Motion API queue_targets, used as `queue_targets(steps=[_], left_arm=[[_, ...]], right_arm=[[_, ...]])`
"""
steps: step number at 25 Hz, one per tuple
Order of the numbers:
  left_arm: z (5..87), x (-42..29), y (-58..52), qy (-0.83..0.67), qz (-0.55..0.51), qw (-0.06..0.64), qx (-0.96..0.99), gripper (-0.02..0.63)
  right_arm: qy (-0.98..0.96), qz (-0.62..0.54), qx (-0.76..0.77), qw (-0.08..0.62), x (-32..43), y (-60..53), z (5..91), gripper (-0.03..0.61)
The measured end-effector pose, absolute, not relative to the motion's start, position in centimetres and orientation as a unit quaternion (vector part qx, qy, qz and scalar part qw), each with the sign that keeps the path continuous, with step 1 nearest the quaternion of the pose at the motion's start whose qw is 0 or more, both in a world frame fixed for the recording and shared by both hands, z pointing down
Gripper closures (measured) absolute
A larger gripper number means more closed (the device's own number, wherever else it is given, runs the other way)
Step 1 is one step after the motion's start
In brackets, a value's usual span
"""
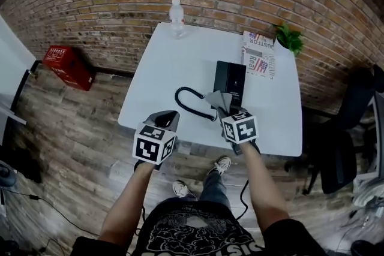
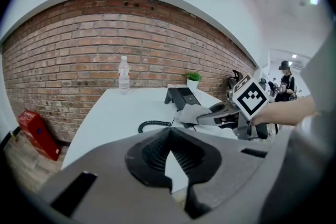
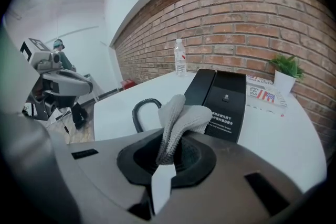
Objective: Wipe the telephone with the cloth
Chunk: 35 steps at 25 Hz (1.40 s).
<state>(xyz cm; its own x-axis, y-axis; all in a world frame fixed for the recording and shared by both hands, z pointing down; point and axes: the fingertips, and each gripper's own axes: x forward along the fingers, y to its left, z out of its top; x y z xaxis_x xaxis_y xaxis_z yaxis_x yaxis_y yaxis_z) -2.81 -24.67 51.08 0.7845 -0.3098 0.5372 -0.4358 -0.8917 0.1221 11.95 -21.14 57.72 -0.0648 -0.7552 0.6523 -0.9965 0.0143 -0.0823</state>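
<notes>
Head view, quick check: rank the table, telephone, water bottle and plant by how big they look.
1. table, by far the largest.
2. telephone.
3. water bottle and plant: these look about alike, one taller and one wider. Both sit at the far edge, so I won't rank them.

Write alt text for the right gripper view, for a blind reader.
The right claw pinches a grey cloth in front of a black telephone on a white table. Behind stand a water bottle, a potted plant and a brick wall.
</notes>
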Motion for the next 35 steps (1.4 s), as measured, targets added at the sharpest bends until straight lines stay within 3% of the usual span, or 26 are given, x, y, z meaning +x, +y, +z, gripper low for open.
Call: queue_targets(steps=[16, 35], left_arm=[[51.4, -2.5, -23.9, -0.173, 0.260, 0.123, 0.942, 0.609], [49.4, 2.2, -28.7, -0.202, 0.233, 0.140, 0.941, 0.609]], right_arm=[[-0.674, 0.260, 0.657, 0.216, 11.3, -19.6, 56.2, 0.568], [-0.682, 0.185, 0.674, 0.214, 19.6, -25.6, 46.5, 0.568]])
